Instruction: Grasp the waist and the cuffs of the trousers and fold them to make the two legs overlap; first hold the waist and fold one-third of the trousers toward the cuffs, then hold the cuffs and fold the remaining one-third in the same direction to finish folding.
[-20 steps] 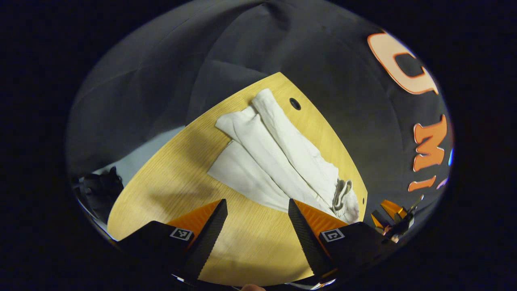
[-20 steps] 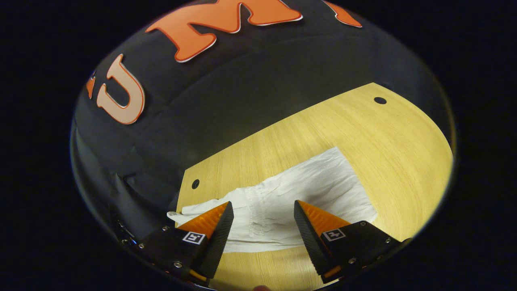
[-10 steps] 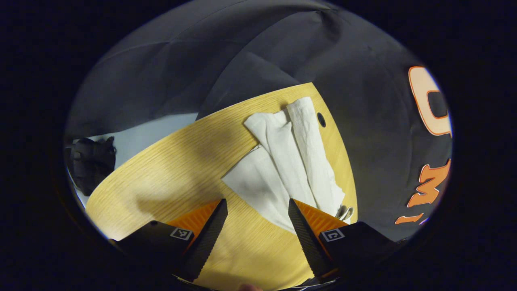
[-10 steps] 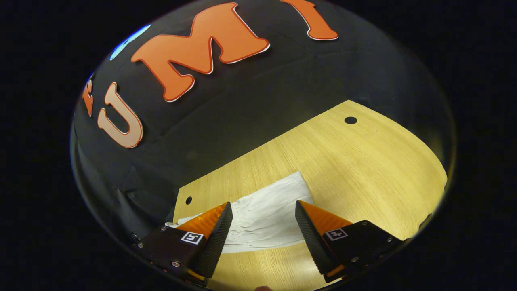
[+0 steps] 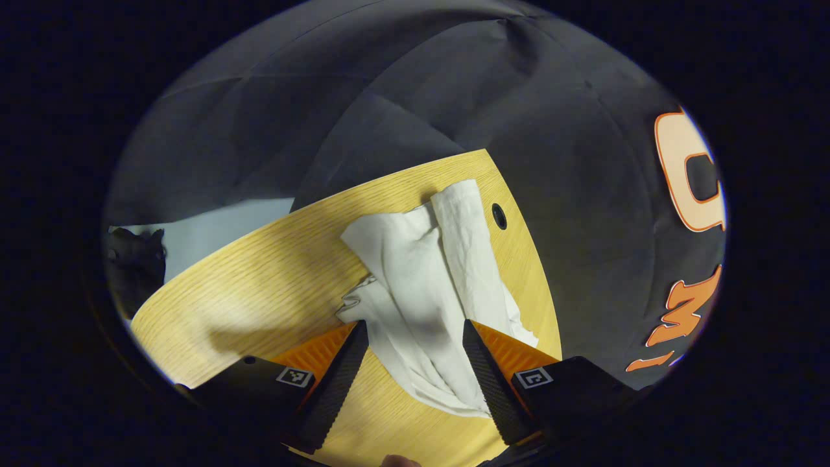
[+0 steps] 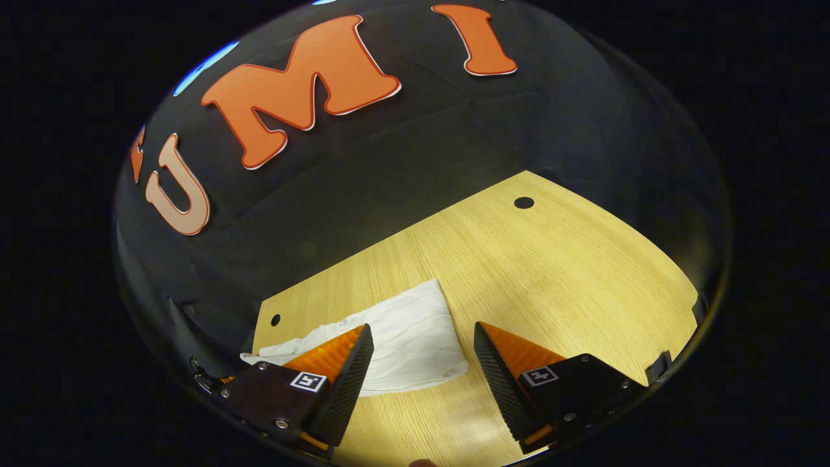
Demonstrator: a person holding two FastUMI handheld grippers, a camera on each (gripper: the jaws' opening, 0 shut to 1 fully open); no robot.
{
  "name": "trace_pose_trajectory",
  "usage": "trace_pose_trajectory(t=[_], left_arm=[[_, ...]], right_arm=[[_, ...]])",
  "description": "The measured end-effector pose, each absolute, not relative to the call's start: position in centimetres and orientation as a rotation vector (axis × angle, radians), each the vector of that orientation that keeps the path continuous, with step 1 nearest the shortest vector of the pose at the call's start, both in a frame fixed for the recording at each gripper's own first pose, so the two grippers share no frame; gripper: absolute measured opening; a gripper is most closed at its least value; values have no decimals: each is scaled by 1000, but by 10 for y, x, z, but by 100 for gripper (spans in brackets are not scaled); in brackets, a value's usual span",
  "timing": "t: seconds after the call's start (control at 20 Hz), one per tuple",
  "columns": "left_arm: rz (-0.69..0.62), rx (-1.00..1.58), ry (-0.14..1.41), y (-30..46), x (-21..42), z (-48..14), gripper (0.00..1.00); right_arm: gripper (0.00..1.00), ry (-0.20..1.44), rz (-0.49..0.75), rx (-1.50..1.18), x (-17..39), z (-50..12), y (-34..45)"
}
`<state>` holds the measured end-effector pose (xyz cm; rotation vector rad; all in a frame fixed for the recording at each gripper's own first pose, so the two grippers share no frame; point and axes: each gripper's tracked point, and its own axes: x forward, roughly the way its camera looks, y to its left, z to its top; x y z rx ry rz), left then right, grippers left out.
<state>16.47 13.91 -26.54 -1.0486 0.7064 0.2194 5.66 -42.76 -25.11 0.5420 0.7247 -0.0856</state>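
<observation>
White trousers [image 5: 421, 272] lie rumpled on the wooden table [image 5: 259, 285], their two legs running side by side toward the far corner. In the left gripper view my left gripper [image 5: 415, 366] is open just above the table, and the near end of the cloth lies between its fingers without being pinched. In the right gripper view one end of the trousers [image 6: 408, 334] lies flat near the table's left edge. My right gripper [image 6: 421, 373] is open above it, with the cloth's corner reaching into the gap between its fingers.
A round hole [image 5: 498, 216] sits in the table beside the far leg ends. In the right gripper view two holes [image 6: 523, 202] [image 6: 275, 320] mark the far edge, and bare wood [image 6: 583, 279] spreads to the right. A dark object [image 5: 133, 259] stands beyond the table on pale floor [image 5: 214, 227].
The left gripper has come closer to the trousers, whose near end now lies bunched between its fingers. In the right gripper view the cloth has slid left and looks smaller. Both grippers stayed open.
</observation>
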Motion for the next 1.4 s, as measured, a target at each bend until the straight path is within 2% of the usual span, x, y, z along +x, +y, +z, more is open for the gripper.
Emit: trace_pose_trajectory(t=[0.25, 0.4, 0.55, 0.6, 0.65, 0.7, 0.75, 0.8, 1.05, 1.1, 1.25, 1.4], left_arm=[[247, -1012, 726, 139, 188, -270, 89], [276, -956, 777, 143, 186, -278, 62], [294, -961, 792, 142, 188, -283, 22], [299, -968, 794, 140, 188, -282, 13], [307, -972, 785, 139, 189, -281, 9], [304, -968, 772, 139, 189, -278, 6], [299, -958, 753, 139, 186, -268, 8], [299, -933, 726, 139, 187, -256, 4], [291, -811, 689, 125, 183, -214, 4], [290, -797, 668, 123, 184, -202, 7], [291, -753, 665, 111, 184, -173, 2], [292, -699, 641, 96, 190, -147, 4]], right_arm=[[93, 778, -123, 529, 25, -270, -438], [93, 780, -140, 554, 17, -271, -443], [93, 773, -153, 580, 16, -271, -450], [93, 774, -155, 584, 16, -271, -452], [93, 776, -157, 586, 16, -271, -454], [93, 775, -146, 588, 18, -269, -454], [93, 770, -136, 584, 20, -267, -453], [94, 767, -122, 572, 22, -265, -455], [93, 761, -90, 539, 27, -262, -474], [93, 757, -86, 537, 27, -262, -478], [93, 744, -72, 547, 30, -261, -489], [93, 735, -59, 544, 29, -261, -504]])
